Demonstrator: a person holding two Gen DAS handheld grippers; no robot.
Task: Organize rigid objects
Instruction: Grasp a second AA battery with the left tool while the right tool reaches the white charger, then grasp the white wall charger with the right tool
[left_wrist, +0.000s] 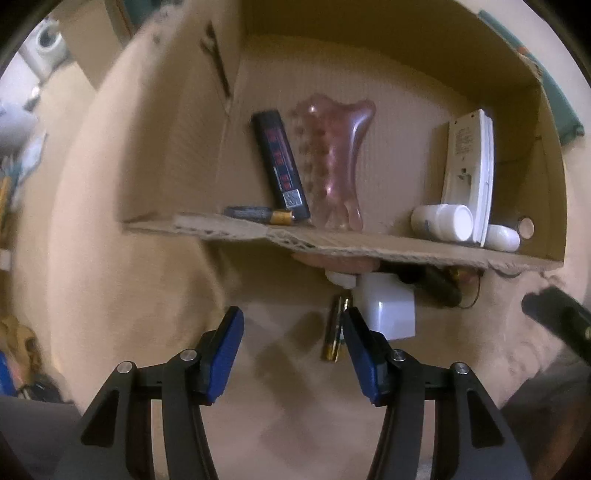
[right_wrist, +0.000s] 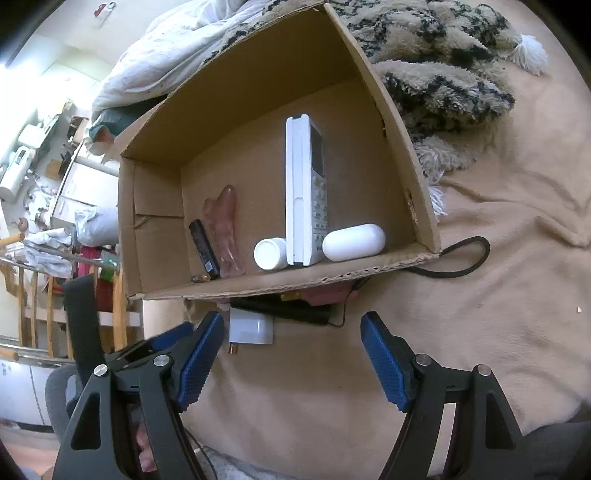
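A cardboard box (right_wrist: 391, 110) is sitting on a tan blanket (right_wrist: 498, 295), and things are lying inside it. A white remote control (right_wrist: 304, 192) is lying in the middle of the box. A small white bottle (right_wrist: 270, 253) is touching the remote on one side, and a white pill-shaped case (right_wrist: 354, 242) is lying just beside it on the other side. Farther over, a pink see-through piece (right_wrist: 225, 229) is resting next to a black lighter (right_wrist: 204, 248). A battery (left_wrist: 260, 214) is lying by the near wall of the box, touching the end of the lighter.

Outside the box, in front of its near wall, a white cube charger (left_wrist: 388, 310) is sitting on the blanket. Another battery (left_wrist: 334, 332) is lying right beside the charger. A long black thing (right_wrist: 284, 310) is poking out from under the box edge; it is too dark to say what it is.

The left gripper (left_wrist: 291, 325) is hanging over the blanket with its blue fingers (left_wrist: 225, 354) spread wide apart and nothing between them. Its one fingertip is sitting near the loose battery. The right gripper (right_wrist: 291, 328) is hanging close by, also spread wide apart and holding nothing. A fluffy spotted blanket (right_wrist: 443, 74) is lying behind the box.
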